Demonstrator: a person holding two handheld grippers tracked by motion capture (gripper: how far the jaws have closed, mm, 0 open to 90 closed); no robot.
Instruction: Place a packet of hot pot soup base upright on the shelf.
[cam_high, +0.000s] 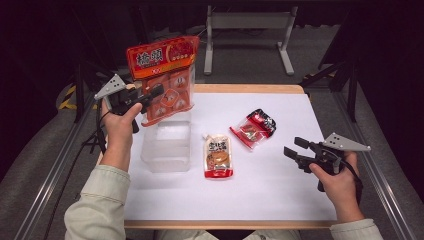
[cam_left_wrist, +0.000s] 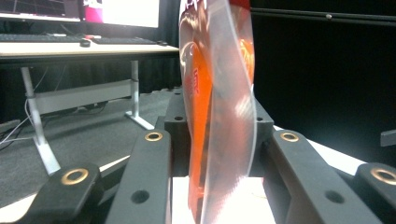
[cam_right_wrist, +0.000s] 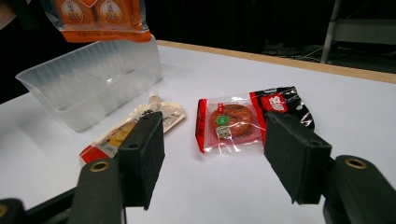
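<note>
My left gripper (cam_high: 154, 95) is up in the air above the clear tub (cam_high: 166, 145). Its jaws are pinched tight on a big orange bag (cam_high: 165, 80) of little snack packs. From the left gripper view I see the bag (cam_left_wrist: 219, 107) edge-on between my jaws, so its front is hard to read, and its top and bottom are cut off. In the right gripper view, only the bag's bottom edge (cam_right_wrist: 100, 18) peeks in at the top.

My right gripper (cam_high: 296, 147) is low over the white table (cam_high: 280, 195), and its jaws are wide apart with nothing in them. Past them lies a small red and black packet (cam_right_wrist: 247, 116) with a round brown snack inside. Next to it lies a flat pouch (cam_right_wrist: 135, 123), and my left jaw hides part of it. From high up, the pouch (cam_high: 218, 156) sits just beside the tub, and the packet (cam_high: 253, 129) is a little farther right. The writing on both is too small to read.
</note>
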